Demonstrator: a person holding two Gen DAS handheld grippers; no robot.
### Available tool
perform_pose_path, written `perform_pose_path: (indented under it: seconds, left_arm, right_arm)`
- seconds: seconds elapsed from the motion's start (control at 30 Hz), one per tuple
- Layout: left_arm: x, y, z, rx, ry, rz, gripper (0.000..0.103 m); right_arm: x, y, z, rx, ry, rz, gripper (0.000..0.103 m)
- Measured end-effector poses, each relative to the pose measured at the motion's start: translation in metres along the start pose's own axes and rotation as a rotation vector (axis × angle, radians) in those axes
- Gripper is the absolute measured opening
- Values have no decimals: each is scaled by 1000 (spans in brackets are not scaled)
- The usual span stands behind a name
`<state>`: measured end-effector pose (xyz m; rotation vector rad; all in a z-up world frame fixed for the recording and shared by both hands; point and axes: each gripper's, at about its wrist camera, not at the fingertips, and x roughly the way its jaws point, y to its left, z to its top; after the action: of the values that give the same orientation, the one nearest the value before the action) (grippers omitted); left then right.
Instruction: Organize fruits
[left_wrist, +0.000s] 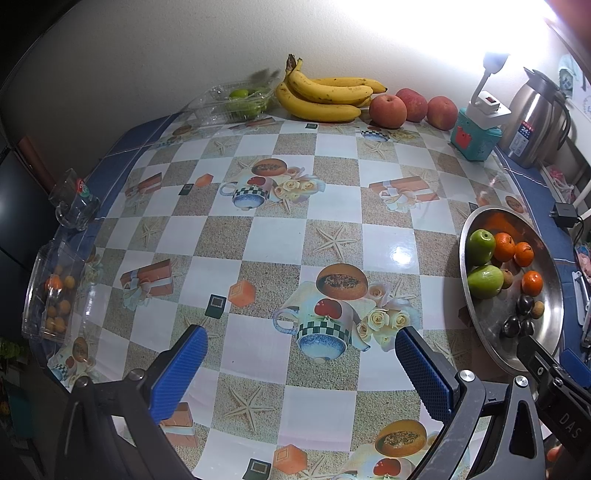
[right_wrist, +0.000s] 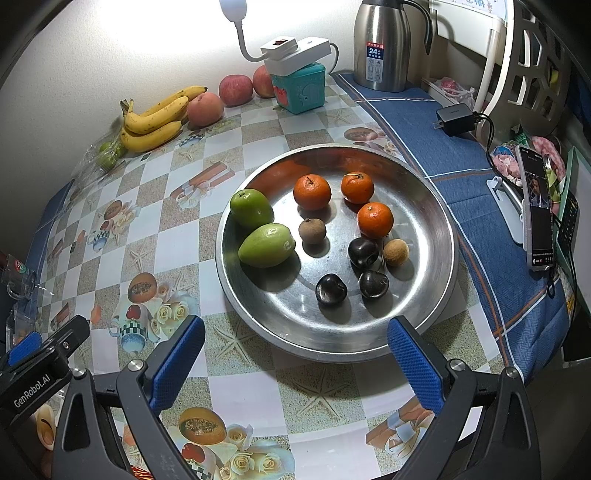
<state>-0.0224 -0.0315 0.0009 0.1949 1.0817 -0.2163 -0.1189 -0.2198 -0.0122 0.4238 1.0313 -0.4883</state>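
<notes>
- While my right gripper hangs with jaws spread and empty, the steel dish sits just ahead of them
- My left gripper is likewise released over bare surface
- Dish holds green, orange, dark fruits

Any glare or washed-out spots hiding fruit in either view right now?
Left wrist view: the lamp blows out the upper-right wall and leaves a small glare spot on the tablecloth, but the bananas stay readable. Right wrist view: bright bloom at upper left only; fruit in the metal bowl casts clear shadows.
</notes>
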Motion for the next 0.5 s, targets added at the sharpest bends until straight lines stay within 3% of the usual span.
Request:
perform_pose_path:
  seconds: [0.5]
  left_arm:
    - [-4,-3,-2,9,-20,-1,103]
  right_arm:
    - [1,0,0,-1,2,0,99]
